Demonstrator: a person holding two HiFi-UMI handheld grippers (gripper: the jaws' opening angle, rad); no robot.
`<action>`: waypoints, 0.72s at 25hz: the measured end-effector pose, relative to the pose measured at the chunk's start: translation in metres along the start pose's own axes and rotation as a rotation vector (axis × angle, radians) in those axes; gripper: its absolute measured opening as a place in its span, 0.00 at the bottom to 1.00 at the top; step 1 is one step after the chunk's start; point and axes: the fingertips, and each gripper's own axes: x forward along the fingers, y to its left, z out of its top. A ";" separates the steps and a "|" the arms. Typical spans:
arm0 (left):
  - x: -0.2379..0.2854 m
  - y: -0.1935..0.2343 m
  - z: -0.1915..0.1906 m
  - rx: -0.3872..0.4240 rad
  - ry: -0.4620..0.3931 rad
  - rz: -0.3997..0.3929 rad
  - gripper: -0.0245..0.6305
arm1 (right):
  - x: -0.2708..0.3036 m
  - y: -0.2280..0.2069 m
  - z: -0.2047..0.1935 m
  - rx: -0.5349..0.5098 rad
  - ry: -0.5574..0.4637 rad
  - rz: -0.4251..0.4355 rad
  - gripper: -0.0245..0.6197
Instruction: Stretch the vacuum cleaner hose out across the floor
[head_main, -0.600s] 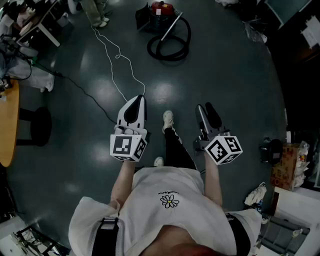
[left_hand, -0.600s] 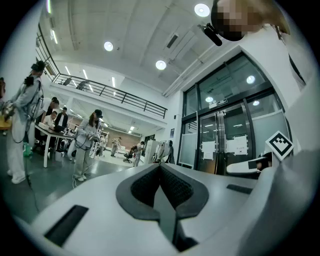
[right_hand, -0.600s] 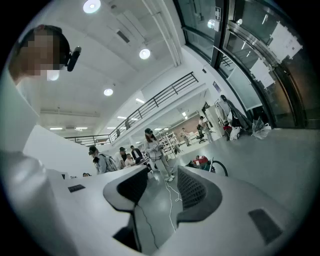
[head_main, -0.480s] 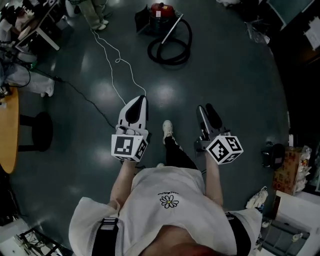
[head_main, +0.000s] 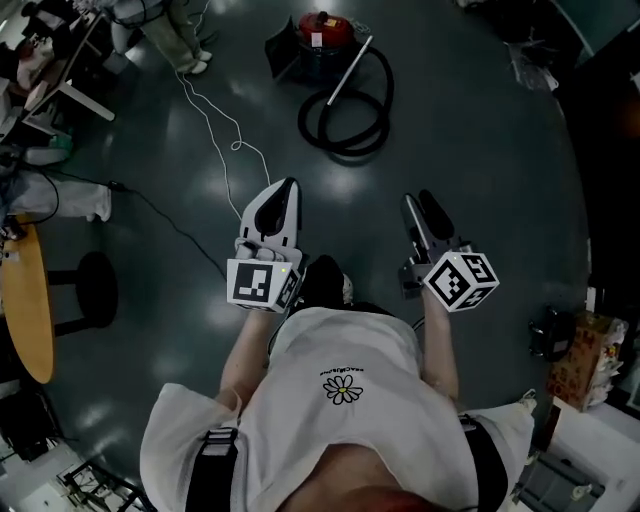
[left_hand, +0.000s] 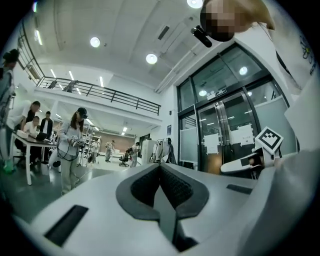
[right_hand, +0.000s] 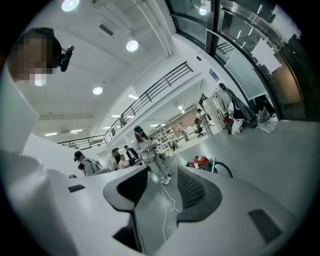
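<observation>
Black vacuum cleaner hose lay coiled in a loop on the dark floor, touching the red vacuum cleaner, well ahead of the person. Both tongs were held far from it: the left tongs were closed on nothing, the right tongs partly apart and empty. A white cable snaked across the floor beside the left tongs

My head camera looks steeply down at the floor. Each claw camera rides close behind its jaws, facing level across the hall; the one on my right claw shares the vacuum cleaner and white cord with it
</observation>
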 end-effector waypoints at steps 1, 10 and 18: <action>0.013 0.007 -0.006 0.008 0.008 -0.005 0.05 | 0.016 -0.004 0.000 -0.009 0.013 0.002 0.34; 0.180 0.109 -0.023 -0.082 0.005 -0.086 0.05 | 0.205 -0.031 0.051 0.015 0.024 -0.027 0.34; 0.289 0.229 -0.026 -0.126 0.047 -0.040 0.05 | 0.330 -0.046 0.060 0.040 0.107 -0.039 0.34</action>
